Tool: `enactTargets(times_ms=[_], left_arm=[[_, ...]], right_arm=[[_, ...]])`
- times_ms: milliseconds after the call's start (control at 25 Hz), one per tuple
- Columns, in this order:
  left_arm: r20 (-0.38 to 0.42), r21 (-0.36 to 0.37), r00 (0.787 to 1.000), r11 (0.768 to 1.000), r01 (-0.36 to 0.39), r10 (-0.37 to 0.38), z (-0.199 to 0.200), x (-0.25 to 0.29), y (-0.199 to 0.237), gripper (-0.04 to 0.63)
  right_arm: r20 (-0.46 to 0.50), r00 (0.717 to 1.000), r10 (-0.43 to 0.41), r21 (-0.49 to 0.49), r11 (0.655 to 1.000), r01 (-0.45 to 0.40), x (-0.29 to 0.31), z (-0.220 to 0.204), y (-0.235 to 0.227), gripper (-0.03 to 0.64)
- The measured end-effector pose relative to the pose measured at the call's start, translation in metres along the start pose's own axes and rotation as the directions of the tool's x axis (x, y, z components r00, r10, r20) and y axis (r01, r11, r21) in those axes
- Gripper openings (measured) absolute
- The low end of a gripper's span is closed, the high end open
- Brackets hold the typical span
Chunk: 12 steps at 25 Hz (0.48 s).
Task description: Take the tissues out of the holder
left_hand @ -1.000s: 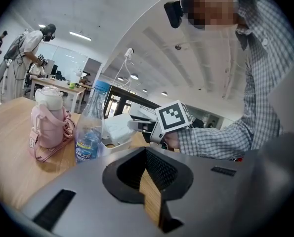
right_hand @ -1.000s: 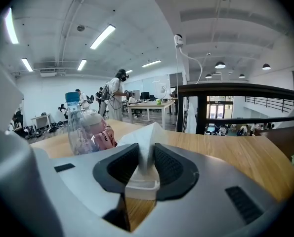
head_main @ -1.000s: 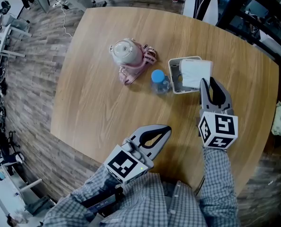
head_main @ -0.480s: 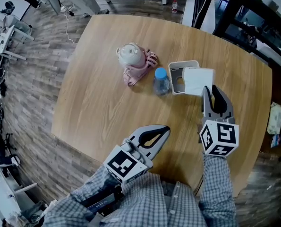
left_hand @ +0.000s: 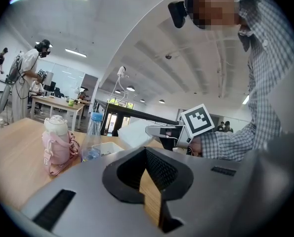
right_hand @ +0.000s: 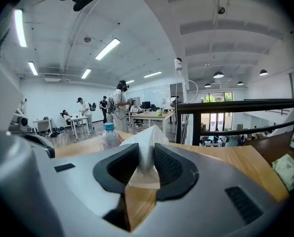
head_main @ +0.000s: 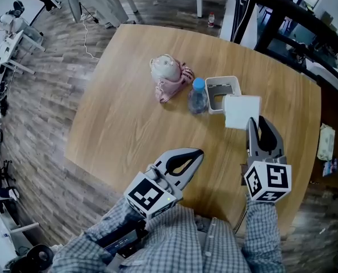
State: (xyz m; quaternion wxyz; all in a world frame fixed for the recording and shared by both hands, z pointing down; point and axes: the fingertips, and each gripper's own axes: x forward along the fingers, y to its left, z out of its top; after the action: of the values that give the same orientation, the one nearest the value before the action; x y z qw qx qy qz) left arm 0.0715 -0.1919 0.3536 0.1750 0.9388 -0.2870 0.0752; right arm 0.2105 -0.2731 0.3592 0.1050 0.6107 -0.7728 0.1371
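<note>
Lifted out of the holder (head_main: pixel 221 86) since a moment ago, the tissues (head_main: pixel 242 111) sit pinched by one edge in the right tongs (head_main: pixel 258 123), held clear over the desk (head_main: pixel 129 112), while the left tongs (head_main: pixel 194 155) rest shut and empty, unneeded.

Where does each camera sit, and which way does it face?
Head view: on the person's head, facing steeply down at the table; shows checked sleeves, left gripper, right gripper.
Left gripper view: on the left gripper, facing along its shut jaws across the table to the pink bottle; shows a sleeve, the right gripper.
Right gripper view: on the right gripper, facing along jaws shut on the tissues, into the room; shows its own jaws.
Shared: all three show the water bottle and tissues.
</note>
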Motion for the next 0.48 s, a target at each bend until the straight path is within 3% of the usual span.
enactTargets(times_ms=[240, 480], left_arm=[[0.005, 0.013, 1.000, 0.999, -0.031, 0.031, 0.005, -0.019, 0.002, 0.006], [0.038, 0.029, 0.999, 1.000, -0.001, 0.000, 0.012, -0.024, -0.015, 0.006]], right_arm=[[0.012, 1.000, 0.014, 0.011, 1.000, -0.014, -0.028, 0.004, 0.016, 0.109], [0.012, 1.000, 0.019, 0.030, 0.999, -0.019, -0.064, 0.005, 0.020, 0.109]])
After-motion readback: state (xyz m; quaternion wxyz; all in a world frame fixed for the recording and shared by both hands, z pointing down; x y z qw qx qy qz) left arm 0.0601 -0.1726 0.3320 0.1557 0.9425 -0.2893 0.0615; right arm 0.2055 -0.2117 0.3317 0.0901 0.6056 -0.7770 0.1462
